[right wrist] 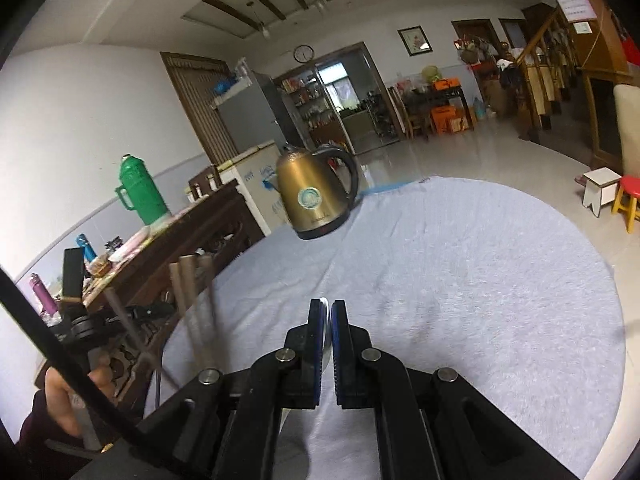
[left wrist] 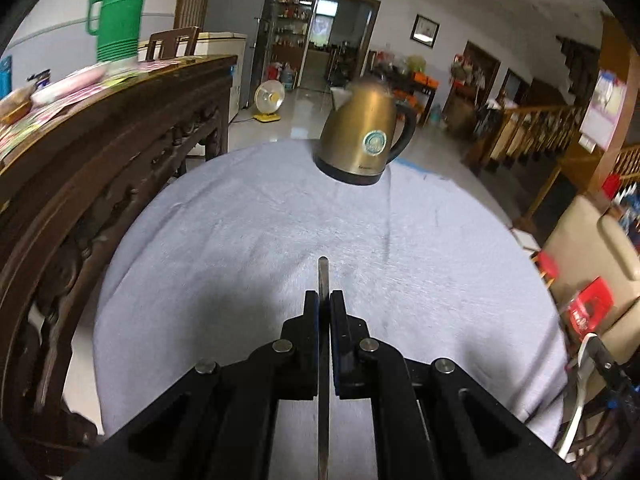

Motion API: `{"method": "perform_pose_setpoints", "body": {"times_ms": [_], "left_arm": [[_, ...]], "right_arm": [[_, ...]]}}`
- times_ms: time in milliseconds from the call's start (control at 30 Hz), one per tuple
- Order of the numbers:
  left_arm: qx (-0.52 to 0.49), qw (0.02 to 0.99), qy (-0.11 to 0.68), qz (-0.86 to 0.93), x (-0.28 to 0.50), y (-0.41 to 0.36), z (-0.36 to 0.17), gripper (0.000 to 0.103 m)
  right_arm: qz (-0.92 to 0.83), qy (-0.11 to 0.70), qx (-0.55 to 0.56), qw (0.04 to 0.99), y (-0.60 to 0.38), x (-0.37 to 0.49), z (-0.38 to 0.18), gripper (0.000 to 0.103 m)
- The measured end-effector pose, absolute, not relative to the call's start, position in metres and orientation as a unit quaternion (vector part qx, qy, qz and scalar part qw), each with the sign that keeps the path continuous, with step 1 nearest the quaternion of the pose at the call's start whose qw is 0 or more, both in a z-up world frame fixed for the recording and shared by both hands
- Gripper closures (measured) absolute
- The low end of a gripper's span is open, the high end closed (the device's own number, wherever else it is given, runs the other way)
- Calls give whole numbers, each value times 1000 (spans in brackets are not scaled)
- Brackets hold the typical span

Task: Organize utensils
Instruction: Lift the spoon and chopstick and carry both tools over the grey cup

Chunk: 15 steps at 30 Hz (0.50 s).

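Left gripper (left wrist: 324, 300) is clamped on a thin metal utensil (left wrist: 323, 276); right gripper (right wrist: 327, 308) on a pale utensil (right wrist: 327, 322). Both held short of the kettle (left wrist: 362, 132); slippage from narrow edge-on grips is judged possible.

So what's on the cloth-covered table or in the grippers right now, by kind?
Electric kettle: 1, standing on the cloth
Thin metal utensil in left gripper: 1
White-edged utensil in right gripper: 1
Total: 3
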<state>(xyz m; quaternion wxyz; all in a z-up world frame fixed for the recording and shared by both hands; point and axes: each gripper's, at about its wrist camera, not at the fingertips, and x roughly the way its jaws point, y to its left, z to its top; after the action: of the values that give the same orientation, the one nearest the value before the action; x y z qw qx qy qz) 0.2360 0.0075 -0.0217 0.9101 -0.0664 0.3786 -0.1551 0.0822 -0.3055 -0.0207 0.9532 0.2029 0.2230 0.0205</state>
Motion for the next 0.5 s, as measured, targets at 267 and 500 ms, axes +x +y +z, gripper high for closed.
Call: {"method": "perform_pose_setpoints", "body": {"times_ms": [267, 500], "left_arm": [[-111, 922, 317, -191, 182, 25, 21, 98], [-130, 944, 199, -228, 153, 23, 61, 98]], "right_arm": [[0, 154, 154, 976, -267, 56, 4, 99], [-6, 131, 124, 984, -242, 49, 6, 99]]}}
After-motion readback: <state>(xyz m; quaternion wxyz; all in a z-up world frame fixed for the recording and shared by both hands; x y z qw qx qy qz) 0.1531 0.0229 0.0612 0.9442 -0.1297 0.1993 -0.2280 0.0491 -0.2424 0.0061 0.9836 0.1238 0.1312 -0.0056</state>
